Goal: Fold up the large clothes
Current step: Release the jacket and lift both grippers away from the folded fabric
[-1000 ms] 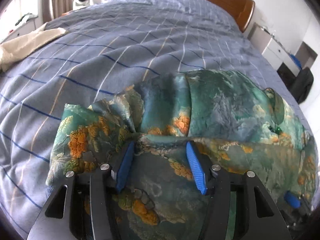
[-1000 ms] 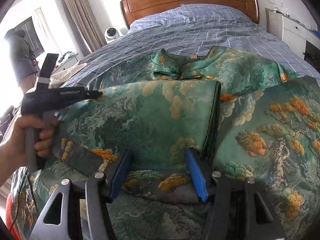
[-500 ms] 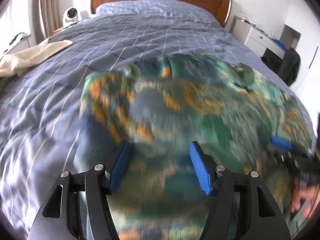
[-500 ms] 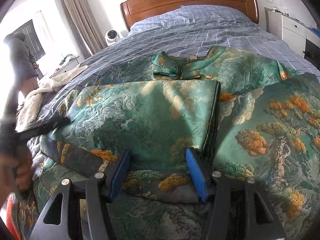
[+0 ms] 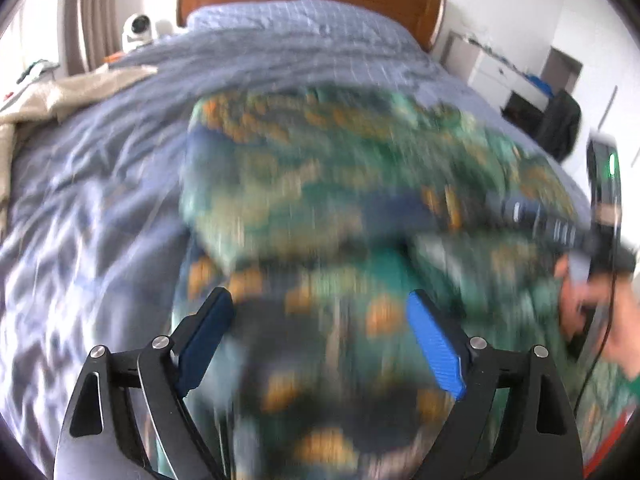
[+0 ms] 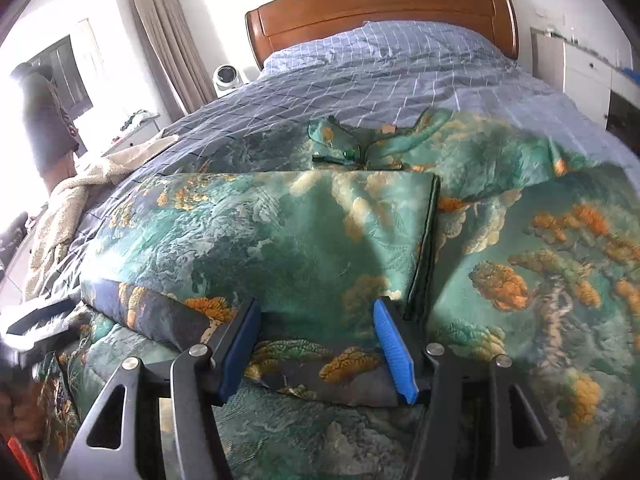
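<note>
We are holding the left gripper point(image 5: 320, 328) over the green printed garment point(image 6: 280, 236), blue pads spread wide with nothing between them; this view is smeared with blur. The garment is lying across the blue checked bedspread point(image 6: 400, 80), one panel folded over toward the collar point(image 6: 352, 148). We are keeping the right gripper point(image 6: 316, 344) low at the folded panel's near edge, jaws parted, pads straddling the cloth; whether they are pinching it we cannot tell. A cream blanket point(image 6: 68, 208) is lying at the bed's left side.
</note>
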A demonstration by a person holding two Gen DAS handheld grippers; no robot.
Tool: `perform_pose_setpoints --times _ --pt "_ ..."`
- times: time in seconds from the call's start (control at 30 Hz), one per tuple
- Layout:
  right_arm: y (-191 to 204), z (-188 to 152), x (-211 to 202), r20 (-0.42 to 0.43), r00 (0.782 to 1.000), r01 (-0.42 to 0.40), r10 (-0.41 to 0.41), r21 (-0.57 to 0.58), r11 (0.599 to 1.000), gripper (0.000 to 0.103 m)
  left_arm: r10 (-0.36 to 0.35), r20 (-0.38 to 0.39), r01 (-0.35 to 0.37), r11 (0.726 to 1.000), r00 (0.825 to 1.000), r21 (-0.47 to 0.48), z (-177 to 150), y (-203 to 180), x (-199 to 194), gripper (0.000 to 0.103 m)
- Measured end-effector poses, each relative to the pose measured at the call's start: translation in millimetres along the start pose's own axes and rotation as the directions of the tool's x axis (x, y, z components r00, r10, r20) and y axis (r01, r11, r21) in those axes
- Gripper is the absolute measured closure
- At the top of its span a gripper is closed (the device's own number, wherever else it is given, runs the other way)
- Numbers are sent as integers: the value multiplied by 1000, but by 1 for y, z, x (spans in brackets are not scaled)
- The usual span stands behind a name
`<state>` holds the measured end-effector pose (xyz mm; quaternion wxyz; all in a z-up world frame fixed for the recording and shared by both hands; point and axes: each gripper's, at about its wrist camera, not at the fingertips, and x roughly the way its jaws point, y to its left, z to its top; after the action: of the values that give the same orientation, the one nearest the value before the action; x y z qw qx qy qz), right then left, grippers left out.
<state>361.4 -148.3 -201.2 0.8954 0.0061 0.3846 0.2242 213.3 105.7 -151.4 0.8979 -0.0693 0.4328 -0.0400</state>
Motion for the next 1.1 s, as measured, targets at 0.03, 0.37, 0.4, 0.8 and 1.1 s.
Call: perform_pose_setpoints --times 0.03,0.37,0.4,0.8,1.1 --pt "4 0 -9 -1 1000 20 -20 -7 1000 42 8 -7 -8 1000 1000 7 -7 1 -2 13" --pt "3 -95 -137 -86 994 56 -65 -105 993 42 70 -31 -64 986 997 152 -79 -14 -50 5" --pt "3 -106 -145 -97 992 66 -77 -118 991 42 71 -34 -65 986 997 156 -84 -15 -53 5" --pt "1 -181 -223 -13 980 200 -200 -13 980 40 72 15 -73 995 997 62 -70 -1 -82 4" --pt "-14 -163 -235 79 970 208 -229 212 955 40 285 82 -272 951 955 -147 10 118 -20 3"
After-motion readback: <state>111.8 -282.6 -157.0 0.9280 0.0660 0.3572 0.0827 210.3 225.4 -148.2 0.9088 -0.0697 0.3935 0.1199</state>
